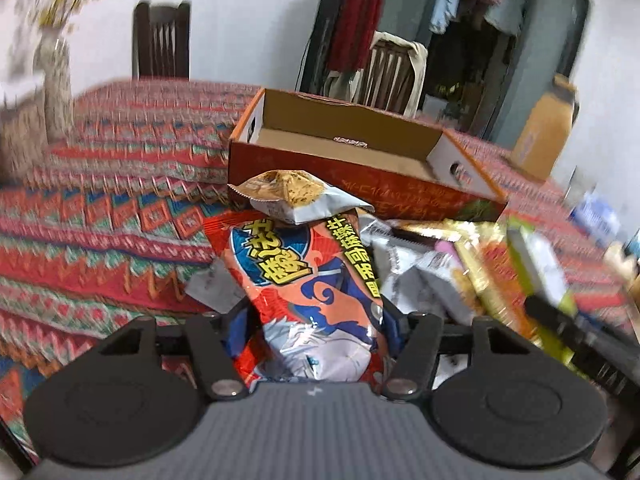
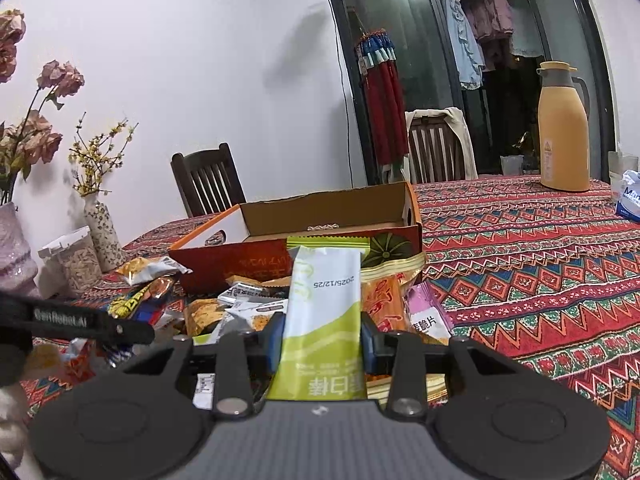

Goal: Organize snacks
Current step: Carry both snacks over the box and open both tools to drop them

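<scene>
1. Both pairs of jaws are pinched onto snack packets: the left gripper [image 1: 310,312] is clamped across the orange-and-blue packet [image 1: 304,280], and the right gripper [image 2: 322,336] is pressed onto the sides of the green-and-white packet [image 2: 320,312].
2. A small grey packet [image 1: 296,194] is seen lying across the far end of the orange-and-blue packet; whether it is carried along or merely rests behind cannot be told.
3. The open cardboard box [image 1: 360,168] is placed just beyond the pile of loose snacks [image 2: 224,312] on the patterned surface [image 2: 540,272]. Only one small wrapped item [image 1: 350,142] can be made out inside it.
4. The step in hand is judged to be the carrying of two gripped packets from the pile toward the box; little of the sorting appears done, since most snacks are left outside.
5. For the next move, each packet would need to be lifted above the near wall of the box, brought over the bare floor of it, and released only once clear of the rim.
6. Care is called for so that the grey packet is not knocked off or dragged, and so that the two grippers are kept apart over the box.
</scene>
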A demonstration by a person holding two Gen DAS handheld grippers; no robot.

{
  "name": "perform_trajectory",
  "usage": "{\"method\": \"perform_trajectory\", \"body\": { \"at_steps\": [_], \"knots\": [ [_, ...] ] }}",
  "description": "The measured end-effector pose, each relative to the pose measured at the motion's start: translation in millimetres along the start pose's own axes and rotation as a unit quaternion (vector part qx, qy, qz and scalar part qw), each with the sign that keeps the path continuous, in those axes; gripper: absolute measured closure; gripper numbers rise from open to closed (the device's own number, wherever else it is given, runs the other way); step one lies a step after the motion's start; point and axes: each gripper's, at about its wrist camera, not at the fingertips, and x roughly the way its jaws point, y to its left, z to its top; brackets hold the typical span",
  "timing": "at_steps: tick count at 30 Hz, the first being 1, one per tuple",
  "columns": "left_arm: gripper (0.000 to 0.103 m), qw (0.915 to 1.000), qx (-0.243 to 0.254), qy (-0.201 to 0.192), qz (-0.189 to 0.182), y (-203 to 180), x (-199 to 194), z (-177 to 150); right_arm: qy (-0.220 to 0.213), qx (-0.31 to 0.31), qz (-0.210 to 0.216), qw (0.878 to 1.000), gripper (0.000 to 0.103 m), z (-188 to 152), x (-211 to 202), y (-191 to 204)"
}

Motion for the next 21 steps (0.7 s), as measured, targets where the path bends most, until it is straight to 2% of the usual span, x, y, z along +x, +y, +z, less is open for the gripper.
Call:
{"method": "perform_trajectory", "body": {
  "at_steps": [4,9,14,21],
  "knots": [
    [0.040,0.9984,-0.047,0.003,-0.030,6,0,0,-0.002,-0.003,-0.003,1.000,0.066,-1,-7,2],
    [0.040,0.9979,-0.046,0.012,-0.044,-4,2,-2,-0.006,-0.004,-0.012,1.000,0.066,1,-14,1],
    [0.040,0.9951,-0.053,0.006,-0.083,-11,-7,-2,-0.010,0.001,-0.018,1.000,0.066,5,-17,1],
    [0.040,0.9952,-0.055,-0.002,-0.081,-12,-12,0,-0.013,0.005,-0.032,0.999,0.066,13,-16,-2]
  ]
}}
